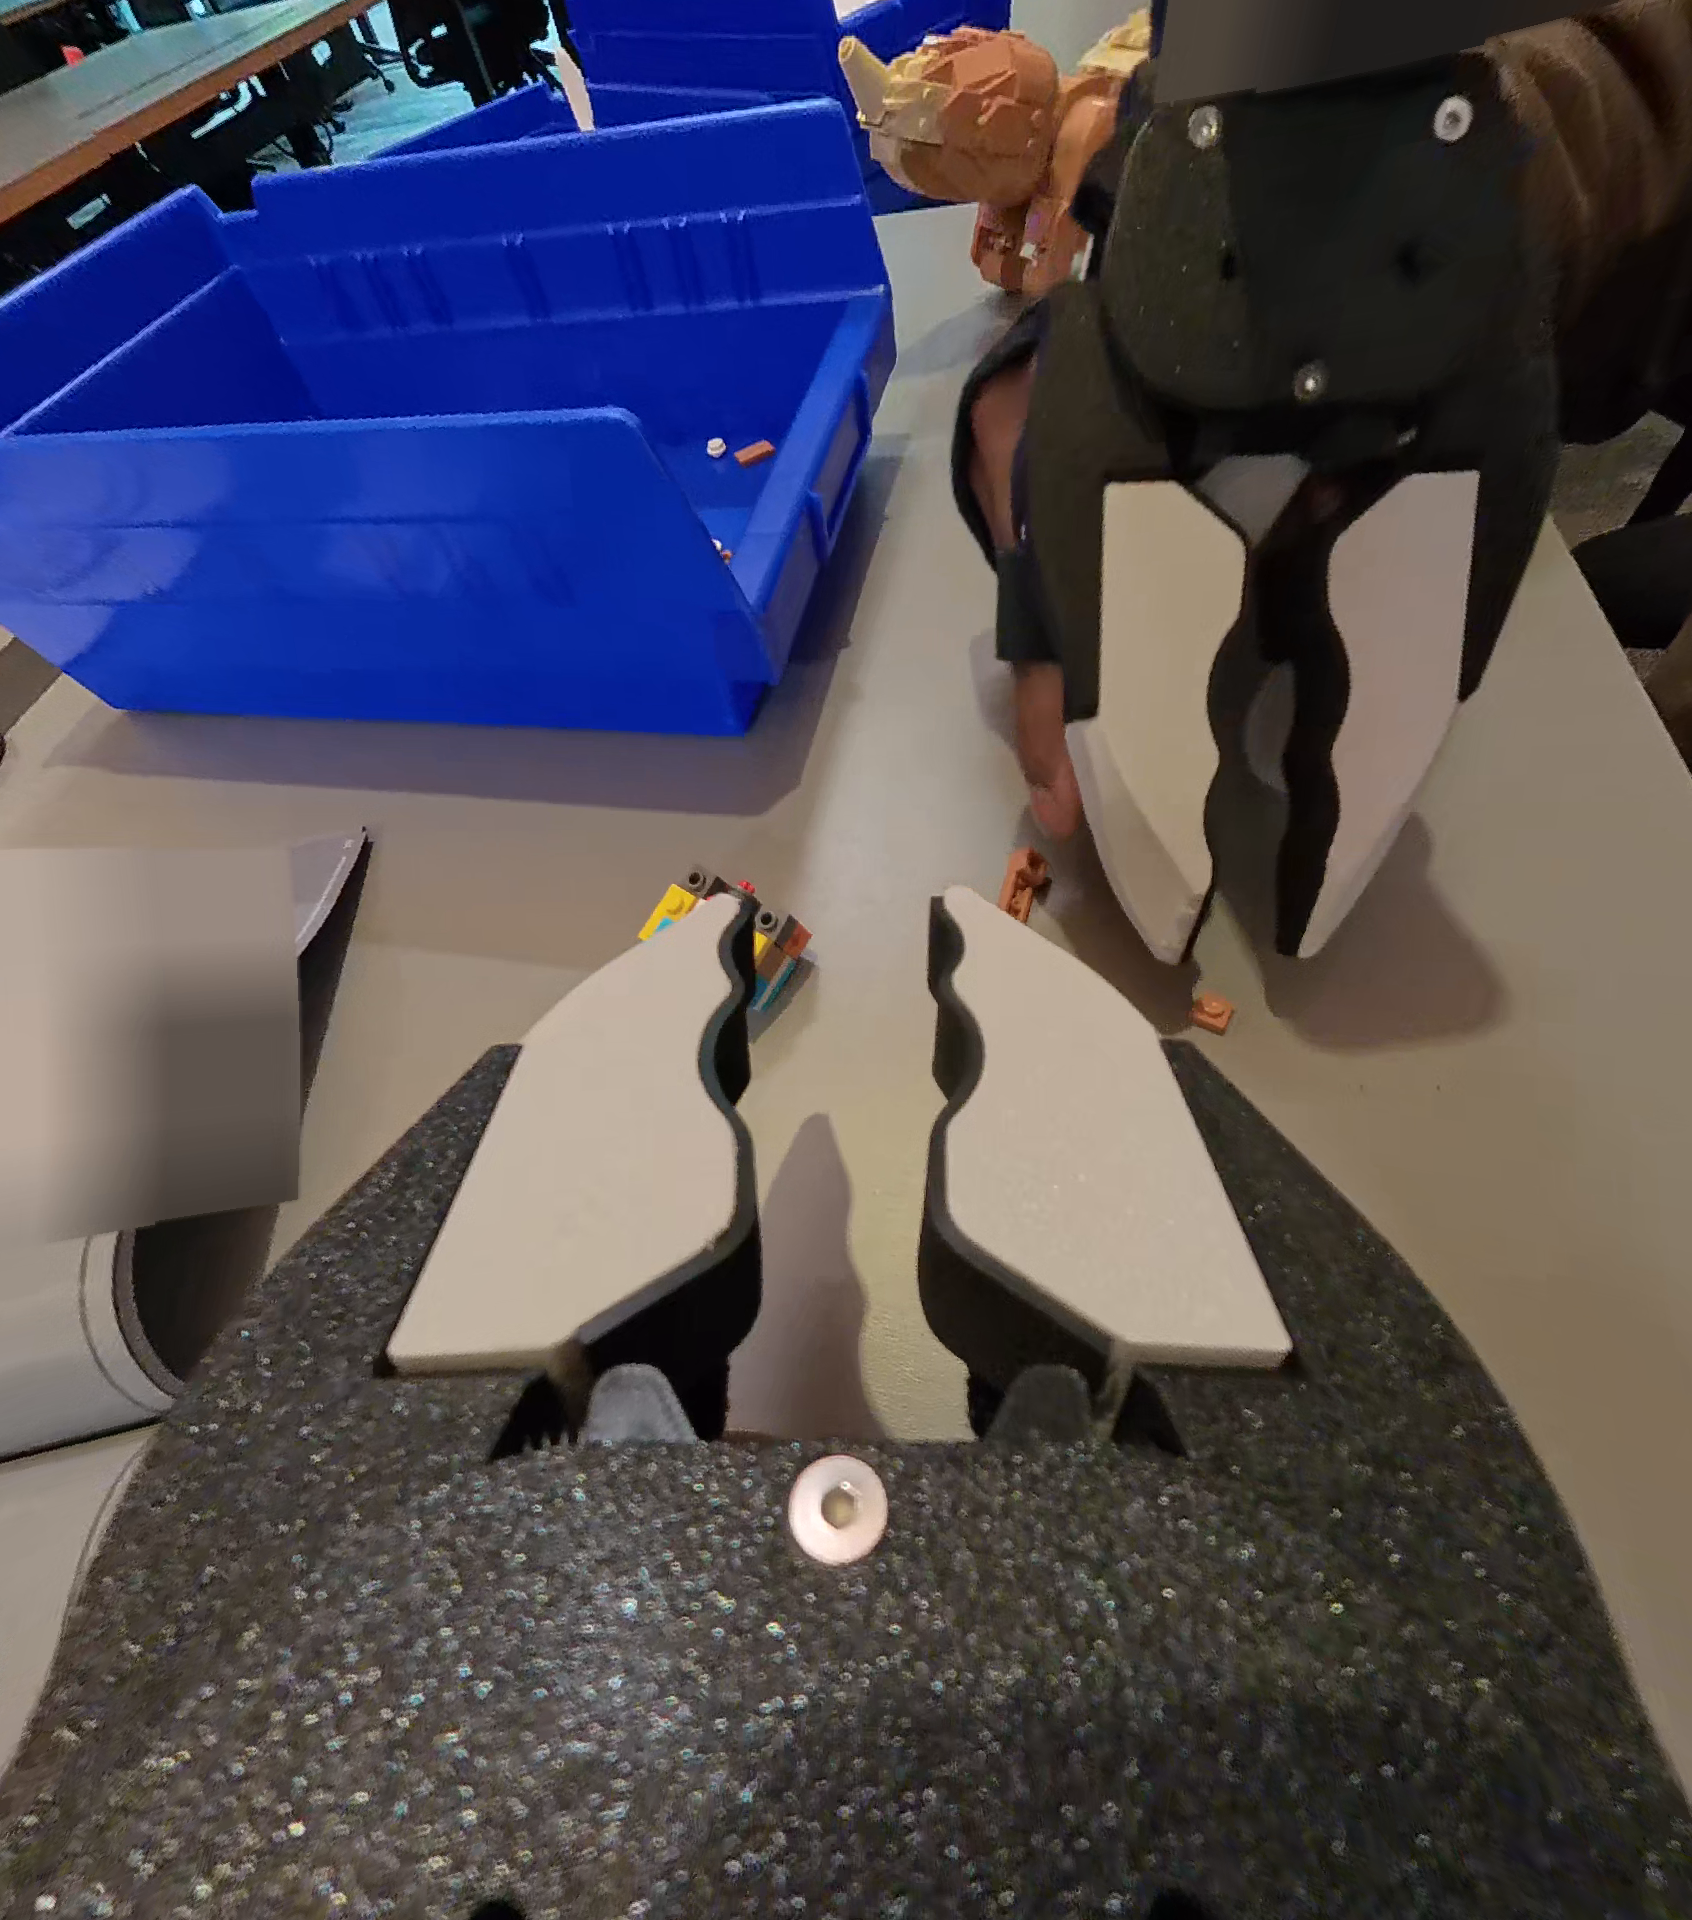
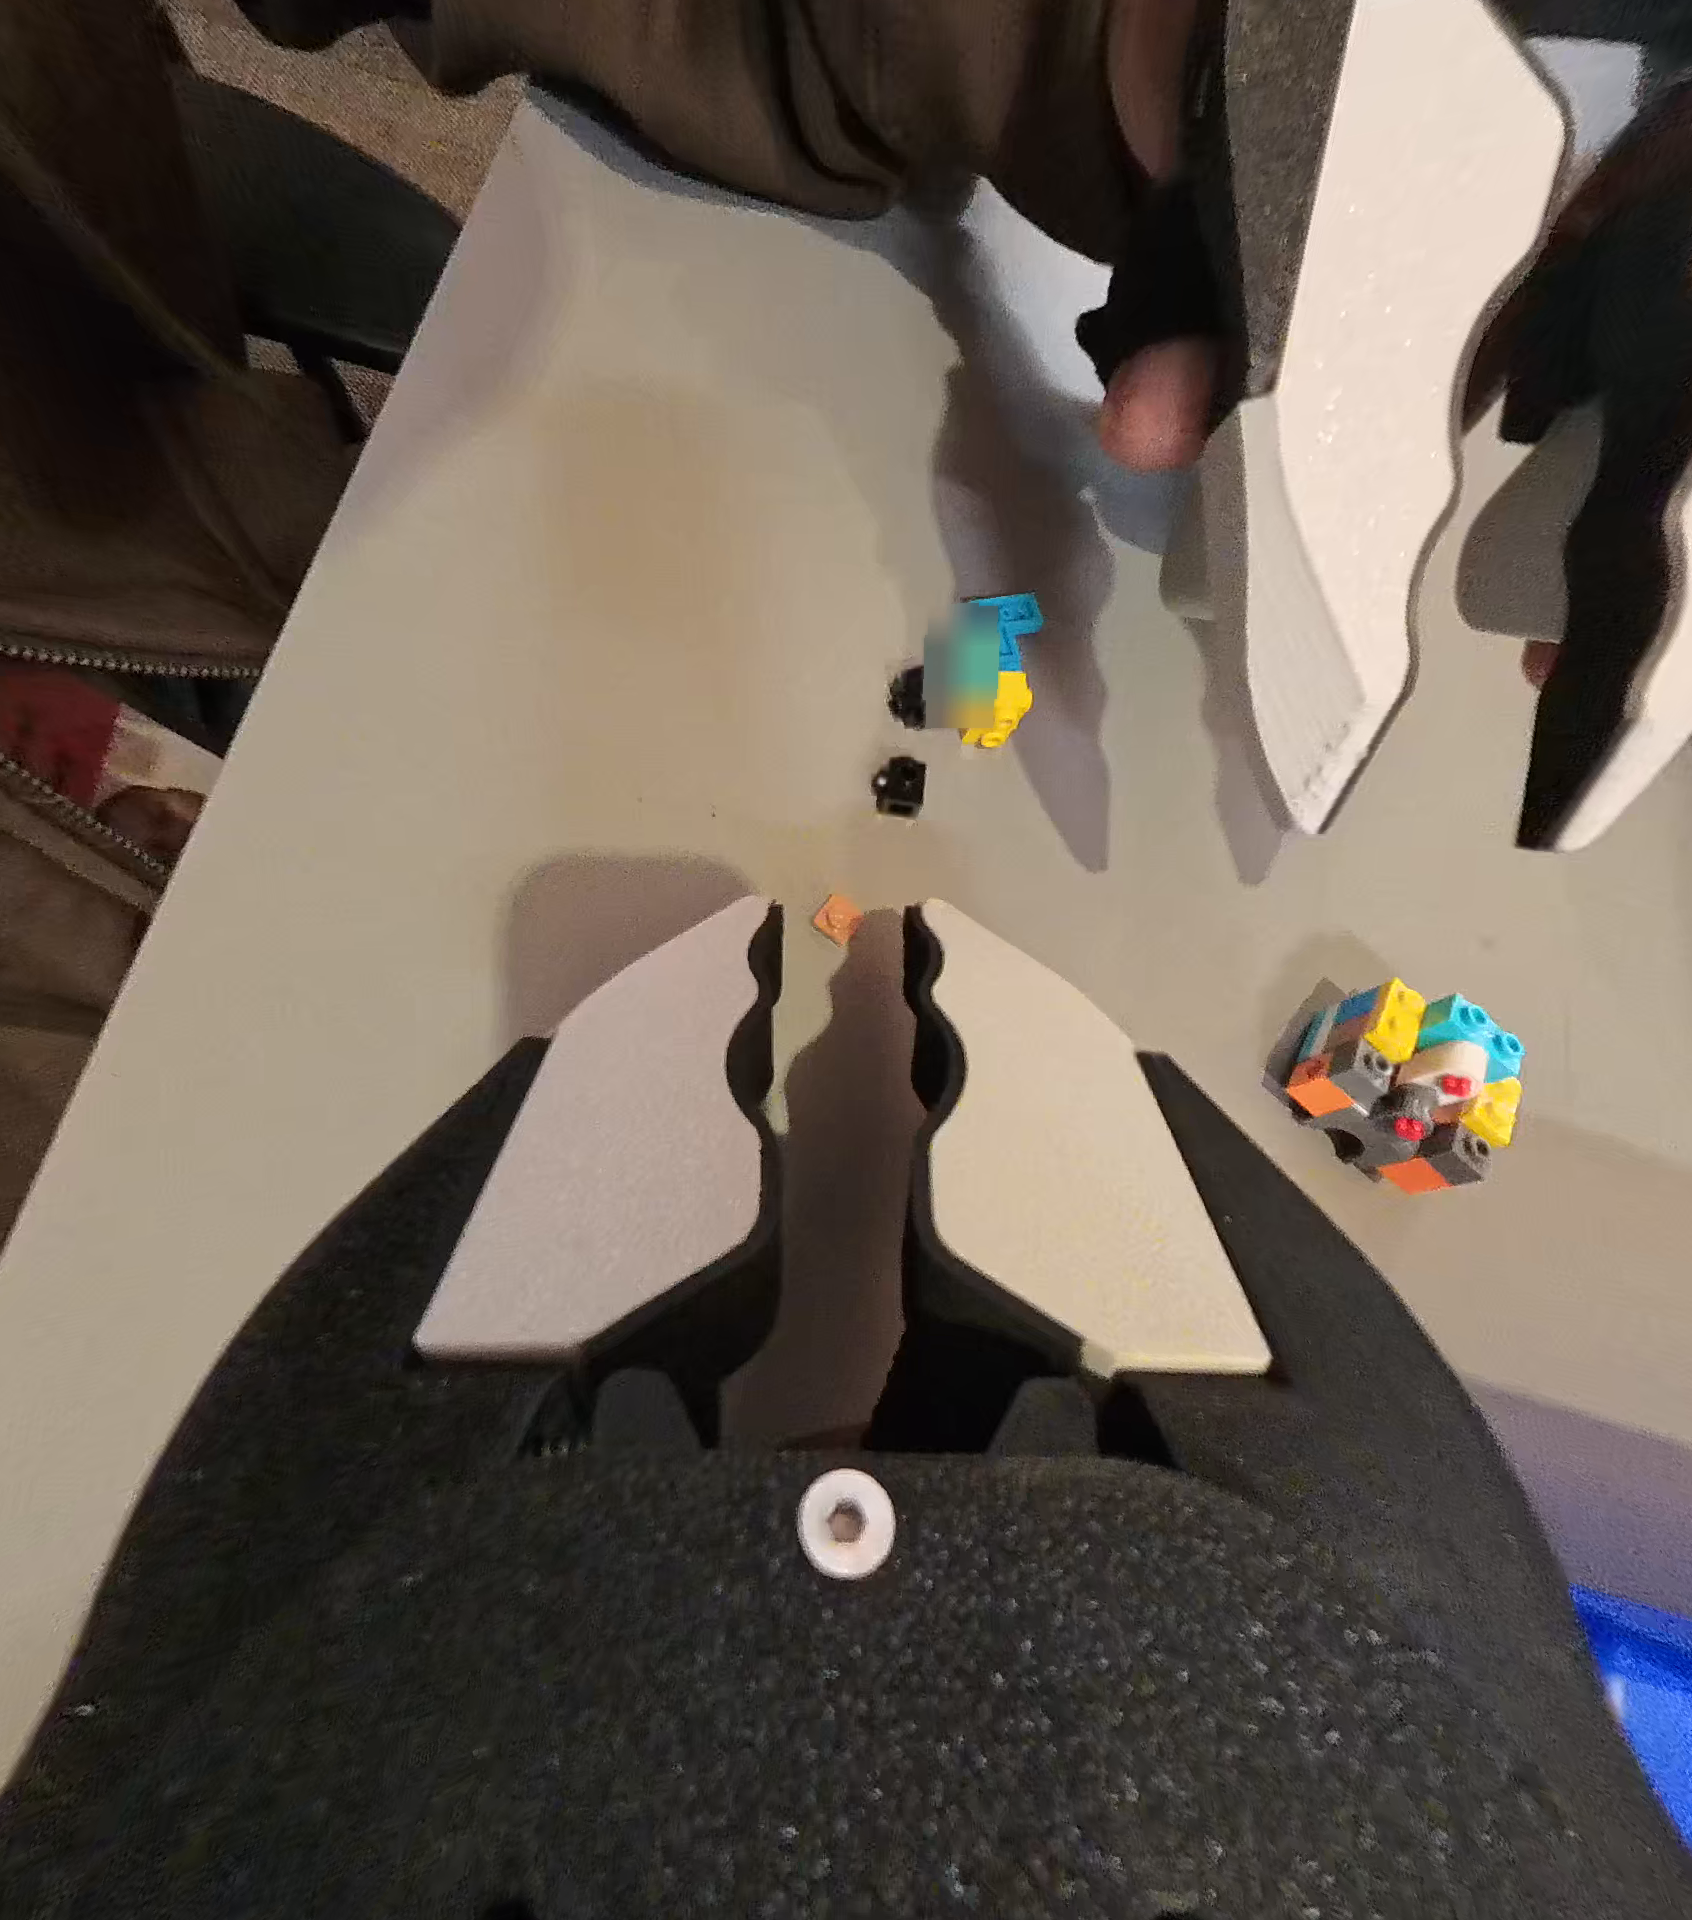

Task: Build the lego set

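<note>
Right gripper (image 2: 840, 914) jaws narrow, empty, over orange plate (image 2: 836, 920) at frame centre; left gripper (image 1: 840, 914) jaws wide, empty, above table (image 1: 1393, 1195).

Glossy plastic bin (image 1: 385, 540); matt table (image 1: 1444, 1195) (rough, speckled claw (image 1: 837, 914)).

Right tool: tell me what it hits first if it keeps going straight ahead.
The small orange flat piece, lying on the table just beyond the open right tool; farther along sits a black piece, though depth is unclear.
</note>
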`<state>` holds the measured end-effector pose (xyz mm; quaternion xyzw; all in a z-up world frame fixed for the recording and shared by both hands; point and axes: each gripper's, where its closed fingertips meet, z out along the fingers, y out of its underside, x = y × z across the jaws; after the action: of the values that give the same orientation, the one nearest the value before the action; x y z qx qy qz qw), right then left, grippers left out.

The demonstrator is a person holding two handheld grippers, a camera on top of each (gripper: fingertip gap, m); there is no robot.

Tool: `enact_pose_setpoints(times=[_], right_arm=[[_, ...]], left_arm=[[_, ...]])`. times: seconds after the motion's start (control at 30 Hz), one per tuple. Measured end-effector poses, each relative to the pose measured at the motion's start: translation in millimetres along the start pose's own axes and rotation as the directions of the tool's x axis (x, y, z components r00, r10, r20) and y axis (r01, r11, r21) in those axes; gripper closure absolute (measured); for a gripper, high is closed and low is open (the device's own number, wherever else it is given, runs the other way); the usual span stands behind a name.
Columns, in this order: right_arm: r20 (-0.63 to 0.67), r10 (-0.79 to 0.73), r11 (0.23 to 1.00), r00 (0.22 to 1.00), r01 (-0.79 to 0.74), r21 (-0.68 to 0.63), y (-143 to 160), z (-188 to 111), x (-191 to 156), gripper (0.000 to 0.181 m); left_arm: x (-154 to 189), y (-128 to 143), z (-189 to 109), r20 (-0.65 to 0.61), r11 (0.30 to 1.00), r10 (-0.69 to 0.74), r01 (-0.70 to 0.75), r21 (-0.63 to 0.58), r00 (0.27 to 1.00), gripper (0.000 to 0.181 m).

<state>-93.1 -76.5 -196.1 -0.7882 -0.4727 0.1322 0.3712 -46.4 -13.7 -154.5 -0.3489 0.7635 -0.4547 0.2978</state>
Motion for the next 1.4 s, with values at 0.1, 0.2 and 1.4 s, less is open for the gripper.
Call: enact_pose_setpoints(times=[0.1,0.2,1.4], right_arm=[[0.006,0.064,0.998,0.998,-0.064,-0.005,-1,3,2,0.161],[0.014,0.111,0.994,0.994,-0.110,-0.028,4,6,5,0.161],[0.424,0.442,0.734,0.790,-0.590,0.335,-41,-42,23,0.173]], left_arm=[[0,-1,0,0.006,1.000,0.001,-0.001,0.004,1.000,0.149],[0,-2,0,0.006,1.000,0.000,0.000,0.005,1.000,0.149],[59,-31,-9,-0.003,0.816,0.546,-0.530,0.229,0.838,0.166]])
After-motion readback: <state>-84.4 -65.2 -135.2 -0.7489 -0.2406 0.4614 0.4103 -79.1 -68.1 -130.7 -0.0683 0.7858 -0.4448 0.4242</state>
